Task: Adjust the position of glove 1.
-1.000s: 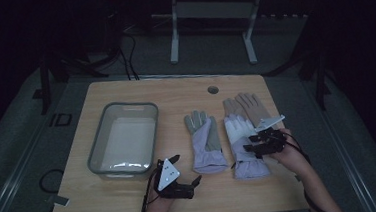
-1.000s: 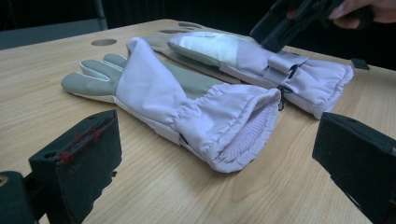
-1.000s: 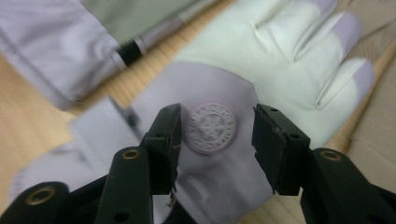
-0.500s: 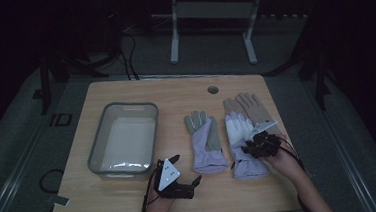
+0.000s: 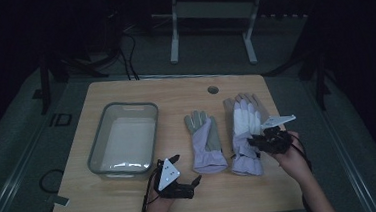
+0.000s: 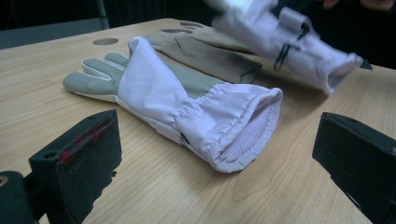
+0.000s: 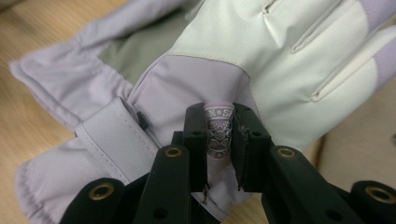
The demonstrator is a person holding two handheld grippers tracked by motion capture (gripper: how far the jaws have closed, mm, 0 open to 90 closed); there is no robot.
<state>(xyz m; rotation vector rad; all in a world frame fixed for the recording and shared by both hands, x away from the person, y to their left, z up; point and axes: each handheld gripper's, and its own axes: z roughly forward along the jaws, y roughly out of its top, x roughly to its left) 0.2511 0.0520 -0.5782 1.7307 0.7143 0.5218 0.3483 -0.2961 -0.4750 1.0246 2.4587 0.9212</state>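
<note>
Two lilac fabric work gloves lie side by side on a light wooden desk [image 5: 133, 210], fingers pointing away from the person and cuffs toward them. The right tongs [image 7: 219, 135] have just been closing and now pinch a patterned tab at the wrist of the right-hand lilac and cream glove [image 5: 245, 132]. In the left gripper view its cuff end hangs clear of the wood and tilts down. Its long axis runs away from the person, so the glove trails forward from the right tongs.

The other glove, lilac with a grey palm [image 5: 204, 142], lies flat on the desk just left of the lifted one. The left tongs [image 5: 194, 182] rest near the desk's front edge with jaws wide and nothing between them. That glove's open cuff faces them, just ahead and slightly to the right.

A grey plastic tub [image 5: 100, 165] stands at the left of the desk, nearer the left hand, well apart from the held glove.
</note>
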